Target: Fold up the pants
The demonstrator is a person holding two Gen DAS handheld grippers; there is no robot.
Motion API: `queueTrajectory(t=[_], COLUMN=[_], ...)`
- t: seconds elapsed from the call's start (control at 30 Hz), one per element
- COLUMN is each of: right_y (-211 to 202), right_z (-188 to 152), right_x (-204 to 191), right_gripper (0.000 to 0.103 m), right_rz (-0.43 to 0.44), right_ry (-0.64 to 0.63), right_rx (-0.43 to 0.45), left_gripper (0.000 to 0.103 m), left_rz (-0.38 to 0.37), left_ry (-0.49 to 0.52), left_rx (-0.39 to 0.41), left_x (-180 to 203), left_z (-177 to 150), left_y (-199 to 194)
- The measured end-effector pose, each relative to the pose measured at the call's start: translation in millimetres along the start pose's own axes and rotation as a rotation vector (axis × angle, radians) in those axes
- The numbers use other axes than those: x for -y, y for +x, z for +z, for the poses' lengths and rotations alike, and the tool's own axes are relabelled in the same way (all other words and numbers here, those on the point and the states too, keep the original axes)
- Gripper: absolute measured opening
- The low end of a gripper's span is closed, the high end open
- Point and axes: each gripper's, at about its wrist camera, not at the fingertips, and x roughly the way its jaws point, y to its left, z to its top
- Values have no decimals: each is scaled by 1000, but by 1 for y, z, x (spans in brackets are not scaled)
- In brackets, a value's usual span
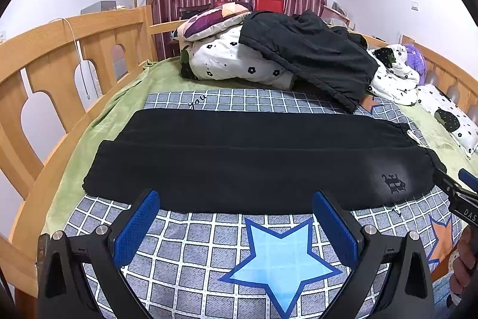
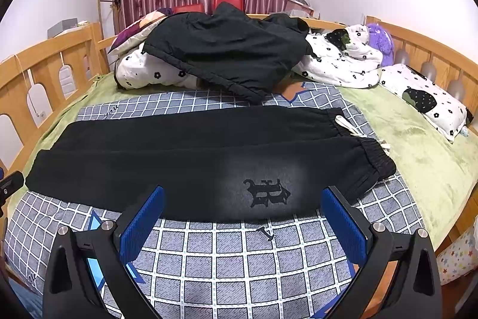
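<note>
Black pants [image 1: 254, 157] lie flat across the checked blanket, legs side by side, cuffs at the left, elastic waistband at the right. A dark emblem [image 2: 266, 192] marks the near leg close to the waist. A white drawstring [image 2: 348, 126] lies at the waistband. My left gripper [image 1: 236, 205] is open and empty, hovering at the near edge of the pants around their middle. My right gripper [image 2: 243, 202] is open and empty, at the near edge by the emblem. The right gripper's tip also shows at the right edge of the left wrist view [image 1: 457, 193].
The checked blanket [image 1: 209, 247] with a blue star [image 1: 280, 256] covers a green sheet [image 2: 418, 145]. A black jacket [image 2: 227, 50] lies over a flowered duvet [image 1: 227, 59] at the back. A pillow [image 2: 424, 97] lies right. Wooden bed rails [image 1: 59, 50] run along both sides.
</note>
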Motion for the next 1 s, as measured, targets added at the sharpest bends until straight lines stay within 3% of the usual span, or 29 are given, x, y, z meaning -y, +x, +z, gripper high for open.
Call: queueTrajectory(t=[0.33,0.67,0.73,0.83,0.97,1.0], right_y=[0,28,44,62,85,94], right_z=[-7,-12,-9,-8,-23,-29], right_x=[0,32,38,49,71,78], right_gripper=[102,99,89,87,80,73], right_rz=[-11,47,60,116,97,87], right_ry=[-15,42,78,125,175,183], right_rx=[22,-9,-55,-87,-109,-132], left_gripper=[103,103,103,103,102,102], left_rz=[-50,-51,-44,-33,-17,-16], left_ry=[-20,4,-29,-113,-259,-290], left_rx=[16,-50,-54,-57,-66,-83], left_x=[5,5,-6,-32,-79,-89], left_z=[1,0,-1,-8,-27,-31], left_y=[4,50,63,80,105,112])
